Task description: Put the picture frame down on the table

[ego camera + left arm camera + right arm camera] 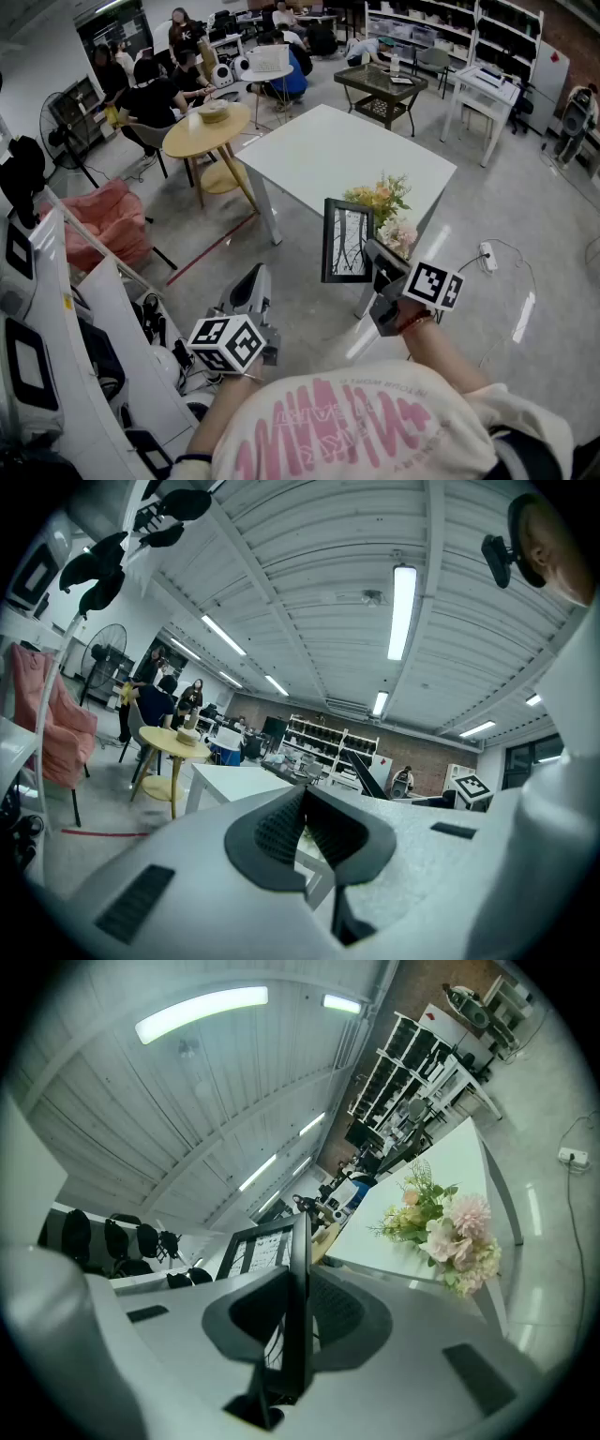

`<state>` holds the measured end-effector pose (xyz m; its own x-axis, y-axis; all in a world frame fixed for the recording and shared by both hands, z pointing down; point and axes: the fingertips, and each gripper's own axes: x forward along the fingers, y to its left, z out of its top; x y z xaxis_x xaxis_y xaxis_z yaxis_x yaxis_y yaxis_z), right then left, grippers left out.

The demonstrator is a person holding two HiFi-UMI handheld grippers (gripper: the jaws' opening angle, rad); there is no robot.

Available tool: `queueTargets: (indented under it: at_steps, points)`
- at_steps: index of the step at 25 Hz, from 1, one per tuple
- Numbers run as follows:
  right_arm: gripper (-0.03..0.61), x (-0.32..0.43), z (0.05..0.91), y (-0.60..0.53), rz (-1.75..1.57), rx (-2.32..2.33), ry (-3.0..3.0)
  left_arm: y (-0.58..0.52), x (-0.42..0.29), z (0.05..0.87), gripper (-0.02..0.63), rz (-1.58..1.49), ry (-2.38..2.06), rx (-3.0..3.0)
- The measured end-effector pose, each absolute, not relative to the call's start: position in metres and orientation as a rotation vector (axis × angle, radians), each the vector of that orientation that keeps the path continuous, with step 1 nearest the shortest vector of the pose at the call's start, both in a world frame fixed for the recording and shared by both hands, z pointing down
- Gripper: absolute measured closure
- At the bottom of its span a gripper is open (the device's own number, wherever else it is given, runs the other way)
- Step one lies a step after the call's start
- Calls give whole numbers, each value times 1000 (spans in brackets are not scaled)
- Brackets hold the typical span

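Note:
A black picture frame (348, 240) is held upright in the air just off the near corner of the white table (347, 155). My right gripper (377, 261) is shut on its right edge. In the right gripper view the frame (258, 1251) stands edge-on between the jaws of that gripper (298, 1307). My left gripper (251, 279) hangs lower left of the frame, apart from it, shut on nothing. The pads of the left gripper (302, 832) meet with nothing between them, and the frame (366, 775) shows beyond as a dark slanted bar.
A bunch of pink and yellow flowers (384, 211) lies at the table's near corner, just behind the frame. A round wooden table (206, 131) and a pink chair (108, 220) stand left. A power strip (487, 255) lies on the floor at right. White panels (84, 309) crowd the left.

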<state>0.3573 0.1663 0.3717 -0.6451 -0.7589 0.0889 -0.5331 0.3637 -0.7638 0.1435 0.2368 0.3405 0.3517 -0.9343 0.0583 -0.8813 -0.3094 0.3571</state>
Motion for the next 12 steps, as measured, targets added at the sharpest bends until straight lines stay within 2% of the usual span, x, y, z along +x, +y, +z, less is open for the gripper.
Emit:
queueTargets:
  at_steps: [12]
  points:
    - [503,368,381,167,-1171,-1184,2355,238,149,345,611,-250,-1589,2281]
